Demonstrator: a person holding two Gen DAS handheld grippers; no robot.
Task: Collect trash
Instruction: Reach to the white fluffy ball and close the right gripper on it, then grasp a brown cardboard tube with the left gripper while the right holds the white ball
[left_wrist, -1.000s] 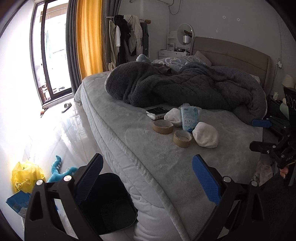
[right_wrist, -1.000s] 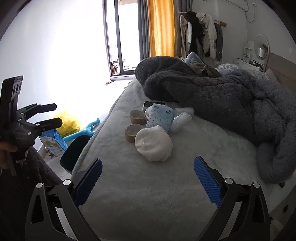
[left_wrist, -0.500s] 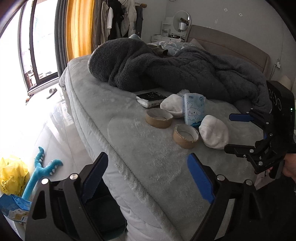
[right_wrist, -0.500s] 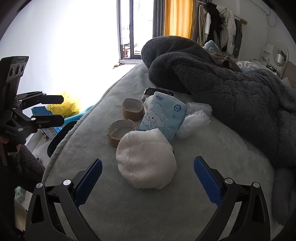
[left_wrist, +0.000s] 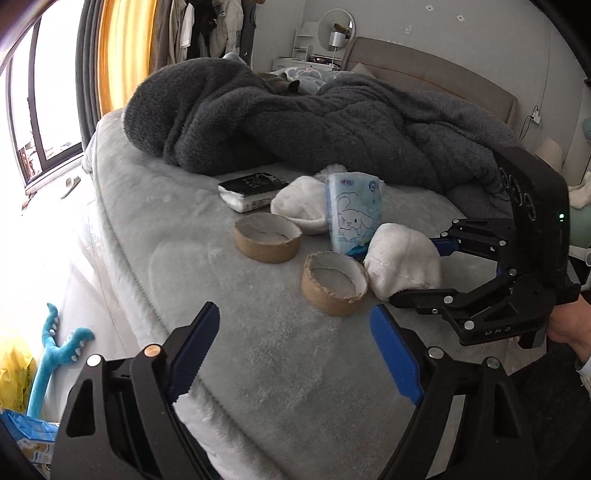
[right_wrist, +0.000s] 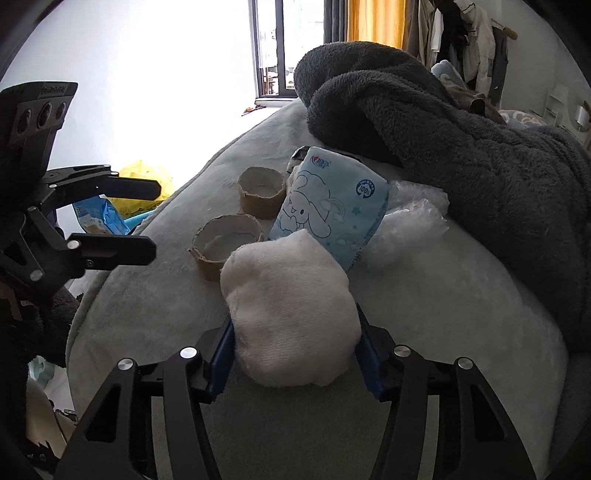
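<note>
The right gripper has its blue pads pressed against both sides of the white wad, a soft fabric-like lump resting on the bed; the jaws are narrowed onto it, and the left wrist view shows the same clamp from the side, with the wad between the two black fingers. The left gripper hangs wide apart with nothing between its pads, just short of the nearer cardboard ring.

Taking that ring as the landmark: the wad touches its right side, the second cardboard ring sits just beyond it to the left, and the blue cartoon tissue pack stands tilted directly behind it, leaning over the wad. Another white wad lies behind the tissue pack's left edge, and a black-topped flat box lies farther back still. In the right wrist view a crumpled clear plastic wrap rests right of the pack (only this view shows it well).

Left of the ring the bed's edge drops away to a pale floor, where a teal toy and a yellow bag lie. Ahead of the ring, the grey plush cover runs bare toward the left gripper. Behind everything a dark grey blanket is heaped across the bed, with a window and orange curtain beyond.
</note>
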